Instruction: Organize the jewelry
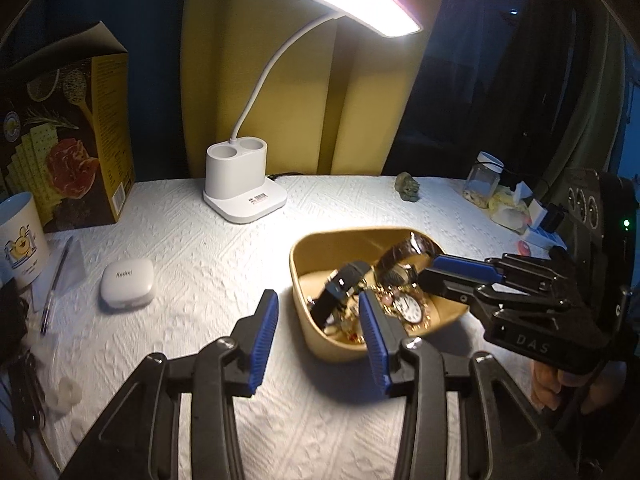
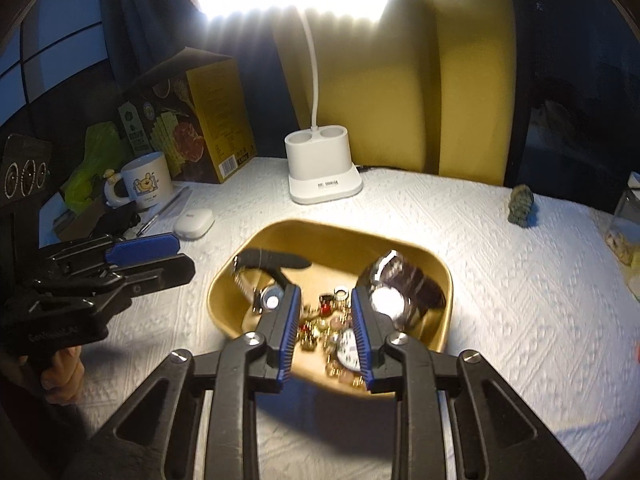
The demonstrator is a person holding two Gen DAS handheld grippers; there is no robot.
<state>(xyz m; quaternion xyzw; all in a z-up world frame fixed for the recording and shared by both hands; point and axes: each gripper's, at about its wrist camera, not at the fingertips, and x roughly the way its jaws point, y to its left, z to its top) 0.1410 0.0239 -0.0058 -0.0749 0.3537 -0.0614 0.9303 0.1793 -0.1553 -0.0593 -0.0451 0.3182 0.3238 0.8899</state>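
Note:
A tan bowl (image 1: 320, 248) (image 2: 320, 236) on the white cloth holds a heap of jewelry: a black-strap watch (image 1: 340, 286) (image 2: 272, 260), a dark metal-band watch (image 1: 404, 254) (image 2: 404, 284), a white-faced pocket watch (image 1: 410, 307) (image 2: 347, 350) and several gold rings and trinkets (image 2: 320, 320). My left gripper (image 1: 318, 300) is open and empty, just left of the bowl's near-left rim; it shows from the side in the right wrist view (image 2: 176, 254). My right gripper (image 2: 326, 294) is open and empty, hovering over the bowl's near side; in the left wrist view (image 1: 426, 268) it reaches in from the right.
A white desk lamp (image 1: 244, 184) (image 2: 322, 168) stands behind the bowl. A white earbud case (image 1: 128, 282) (image 2: 194, 222), pen (image 1: 56, 280), mug (image 1: 20, 240) (image 2: 146, 180) and food box (image 1: 76, 128) lie left. A small stone figure (image 1: 408, 186) (image 2: 522, 204) and glass jar (image 1: 482, 178) sit right.

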